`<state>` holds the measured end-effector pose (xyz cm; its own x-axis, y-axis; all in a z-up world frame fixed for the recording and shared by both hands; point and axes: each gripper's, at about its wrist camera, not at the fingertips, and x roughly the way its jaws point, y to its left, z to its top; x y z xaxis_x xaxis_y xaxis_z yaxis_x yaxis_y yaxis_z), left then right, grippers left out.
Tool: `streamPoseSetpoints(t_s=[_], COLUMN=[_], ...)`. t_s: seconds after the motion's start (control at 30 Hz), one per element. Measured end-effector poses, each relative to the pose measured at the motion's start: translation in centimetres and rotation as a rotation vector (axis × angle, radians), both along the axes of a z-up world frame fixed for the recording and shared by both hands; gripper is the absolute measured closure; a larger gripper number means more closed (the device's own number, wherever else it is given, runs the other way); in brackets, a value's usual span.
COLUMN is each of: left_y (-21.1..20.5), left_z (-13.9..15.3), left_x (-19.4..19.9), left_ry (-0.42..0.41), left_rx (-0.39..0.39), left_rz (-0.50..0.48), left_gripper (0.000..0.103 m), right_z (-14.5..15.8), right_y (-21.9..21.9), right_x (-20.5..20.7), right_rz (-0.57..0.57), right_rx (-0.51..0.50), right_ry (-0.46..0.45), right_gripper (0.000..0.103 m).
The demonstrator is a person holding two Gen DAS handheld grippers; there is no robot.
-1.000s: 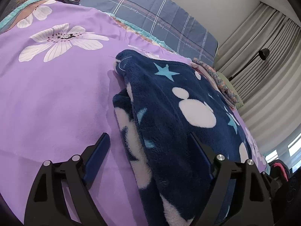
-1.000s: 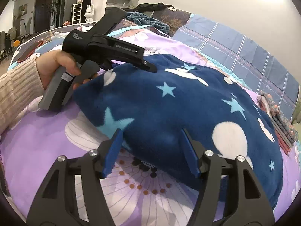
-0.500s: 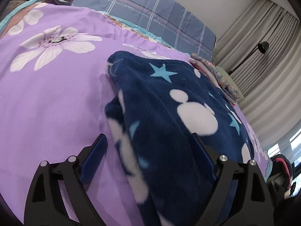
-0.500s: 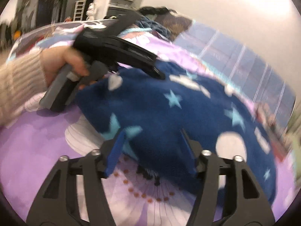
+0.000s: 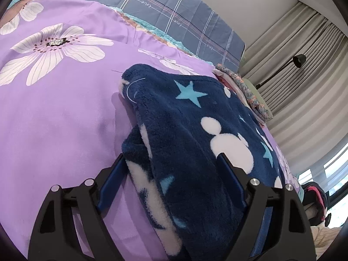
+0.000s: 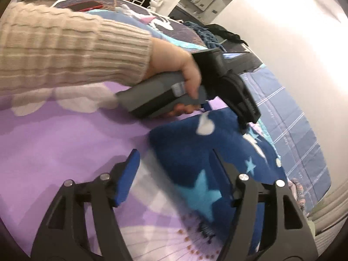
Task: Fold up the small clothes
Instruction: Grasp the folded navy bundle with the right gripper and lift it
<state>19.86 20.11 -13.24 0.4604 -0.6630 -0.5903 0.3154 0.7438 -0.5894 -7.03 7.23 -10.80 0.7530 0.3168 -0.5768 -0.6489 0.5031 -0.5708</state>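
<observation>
- One navy-blue fleece garment point(image 5: 187, 130) printed with light-blue stars and white blobs lies bunched and partly folded on the bed, on a purple bedspread point(image 5: 61, 117) with large white flowers.
- One blue-grey checked pillow point(image 5: 174, 19) lies at the far end of the bed; beside it, at the garment's far edge, sits one small stack of folded patterned clothes point(image 5: 248, 91).
- One black floor lamp point(image 5: 298, 61) stands before grey curtains point(image 5: 304, 69).
- Two grippers are in use, one in each hand.
- The left gripper point(image 5: 171, 165) points down at a slant over the garment's near end. Its jaws are spread wide, and have just narrowed a little; a thick fold of fleece lies between them, the left blue pad point(image 5: 113, 180) just beside the cloth and the right one against it. They do not pinch it.
- In the right wrist view, a hand point(image 6: 178, 65) in a beige ribbed knit sleeve point(image 6: 65, 47) grips the left gripper's grey handle, low over the bedspread.
- The right gripper point(image 6: 176, 169) is rolled and slanted down at the garment's corner. Its jaws have just been opening and stand apart: one blue pad over bare bedspread, the other over fleece, with the garment's edge between them, unpinched.
</observation>
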Motion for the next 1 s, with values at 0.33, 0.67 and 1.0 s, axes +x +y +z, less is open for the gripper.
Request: streamPoseSetpoints(t_s=[0.33,0.67,1.0], left_y=[-1.3,-5.0,-17.3], left_z=[0.3,8.3,16.4], left_x=[2.8,2.9,2.2], left_ry=[0.031,-0.090,-0.190], left_rx=[0.010,-0.051,0.074], left_rz=[0.015,0.035,-0.100], left_gripper=[0.057,0.070,0.075], right_z=[-1.1,8.0,12.5], right_y=[2.5,-6.0,-17.2], right_x=[4.1,5.9,4.9], right_rz=[-0.109,-0.229,-0.383], right_rx=[-0.002,0.443,0.710], right_ry=[-0.096,0.064,0.041], right_gripper=[0.081,0.086,0.087])
